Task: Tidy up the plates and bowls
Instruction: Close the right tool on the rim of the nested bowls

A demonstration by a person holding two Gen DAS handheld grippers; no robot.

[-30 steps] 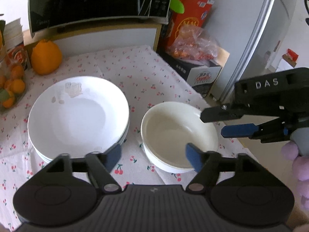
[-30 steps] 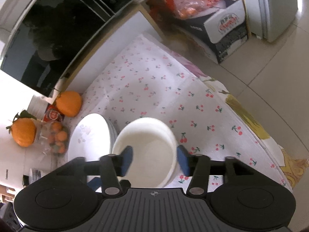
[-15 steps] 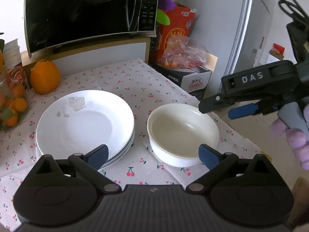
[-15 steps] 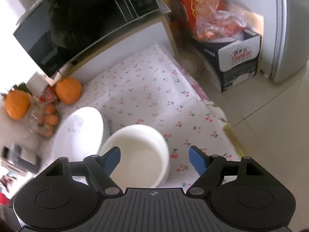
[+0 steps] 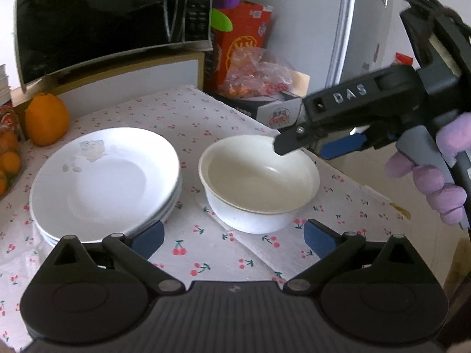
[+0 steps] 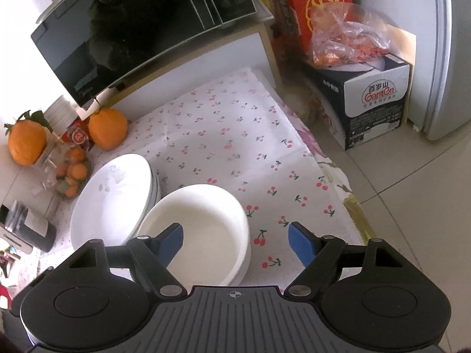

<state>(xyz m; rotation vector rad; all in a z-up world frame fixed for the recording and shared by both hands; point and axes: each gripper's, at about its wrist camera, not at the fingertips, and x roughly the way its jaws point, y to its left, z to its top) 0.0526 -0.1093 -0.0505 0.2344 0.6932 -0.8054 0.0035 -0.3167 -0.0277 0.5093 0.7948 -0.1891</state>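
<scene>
Resting: white bowl (image 5: pixel 259 185) sits upright on the cherry-print cloth (image 5: pixel 206 117), at about 3 o'clock from the stack of plates (image 5: pixel 103 182), just beside it with a narrow gap.
Left gripper (image 5: pixel 232 239): jaws spread wide, gripping nothing, held back at the bowl's 6 o'clock side, apart from its rim.
Right gripper (image 6: pixel 235 242): fingers wide apart and empty; it hovers over the bowl's 3 o'clock rim, one blue pad above the bowl's inside, the other above cloth.
Edges: the cloth's right edge (image 6: pixel 338 176) runs close to the bowl at 3 o'clock, floor tile beyond.
Open room: bare cloth from 12 to 1 o'clock of the bowl, toward the microwave (image 6: pixel 141 29).
Boundaries: orange fruit (image 5: pixel 47 119) at 11 o'clock of the plates; cardboard box (image 6: pixel 374 103) past the cloth's far right corner.
</scene>
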